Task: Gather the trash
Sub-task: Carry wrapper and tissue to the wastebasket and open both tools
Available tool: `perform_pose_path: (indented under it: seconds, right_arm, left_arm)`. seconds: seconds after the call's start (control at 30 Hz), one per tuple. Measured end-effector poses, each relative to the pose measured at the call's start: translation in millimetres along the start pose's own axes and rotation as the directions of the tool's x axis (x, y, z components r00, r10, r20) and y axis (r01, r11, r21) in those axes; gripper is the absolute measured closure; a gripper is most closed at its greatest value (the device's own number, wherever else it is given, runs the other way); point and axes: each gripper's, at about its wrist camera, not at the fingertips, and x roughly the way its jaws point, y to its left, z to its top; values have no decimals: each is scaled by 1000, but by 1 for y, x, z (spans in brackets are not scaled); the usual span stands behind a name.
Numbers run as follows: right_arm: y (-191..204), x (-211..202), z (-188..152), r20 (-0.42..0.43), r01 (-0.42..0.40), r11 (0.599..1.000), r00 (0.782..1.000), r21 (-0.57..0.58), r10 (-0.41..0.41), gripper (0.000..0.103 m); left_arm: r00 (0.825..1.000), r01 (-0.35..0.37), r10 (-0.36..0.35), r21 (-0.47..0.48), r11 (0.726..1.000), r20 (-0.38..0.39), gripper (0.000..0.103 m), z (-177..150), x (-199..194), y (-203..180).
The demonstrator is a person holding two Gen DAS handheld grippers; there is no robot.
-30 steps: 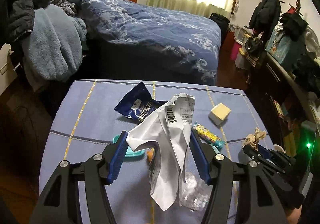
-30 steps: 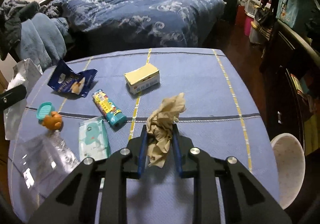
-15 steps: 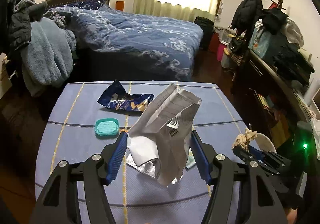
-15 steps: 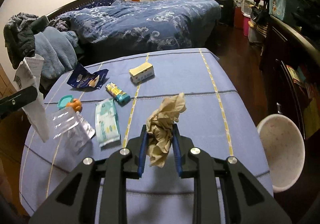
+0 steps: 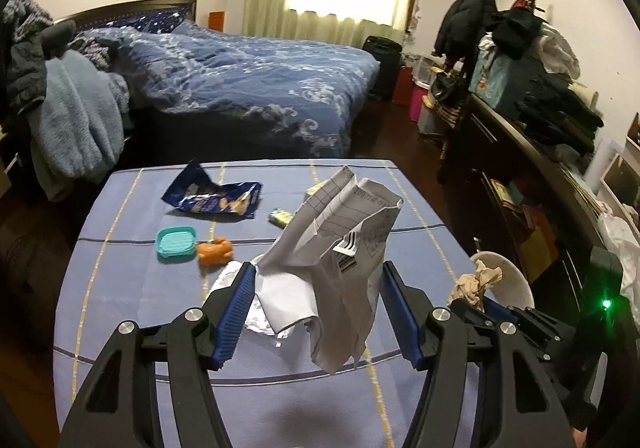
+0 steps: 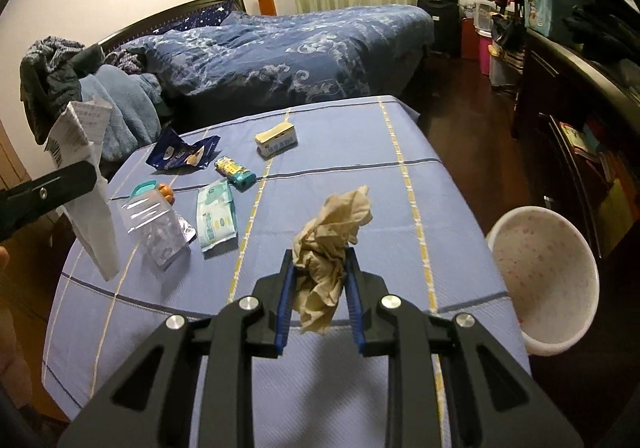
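Two pairs of tongs are up over the tabletop (image 6: pixel 400 216), the left tongs (image 5: pixel 316 312) and the right tongs (image 6: pixel 320 284). There is one crumpled white paper (image 5: pixel 340 248) and one wad of brown tissue (image 6: pixel 332 244), so two scraps held in the air. On the blue cloth I count one dark blue snack wrapper (image 6: pixel 182 156), one small yellow box (image 6: pixel 276 140), one printed tube (image 6: pixel 234 172), one pack of wipes (image 6: pixel 216 216), one clear plastic bag (image 6: pixel 156 224), one teal lid (image 5: pixel 176 244) and one orange toy (image 5: pixel 215 252). One white bin (image 6: pixel 544 276) stands beside the tabletop. One bed (image 6: pixel 288 48) is behind.
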Motion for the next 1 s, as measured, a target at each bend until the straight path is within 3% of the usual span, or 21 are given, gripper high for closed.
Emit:
perform_pose_path:
  seconds: [1.0]
  right_arm:
    - [-105, -26, -37, 25, 53, 981, 998, 189, -58, 78]
  left_arm:
    - [991, 116, -101, 200, 973, -86, 40, -10, 53, -125]
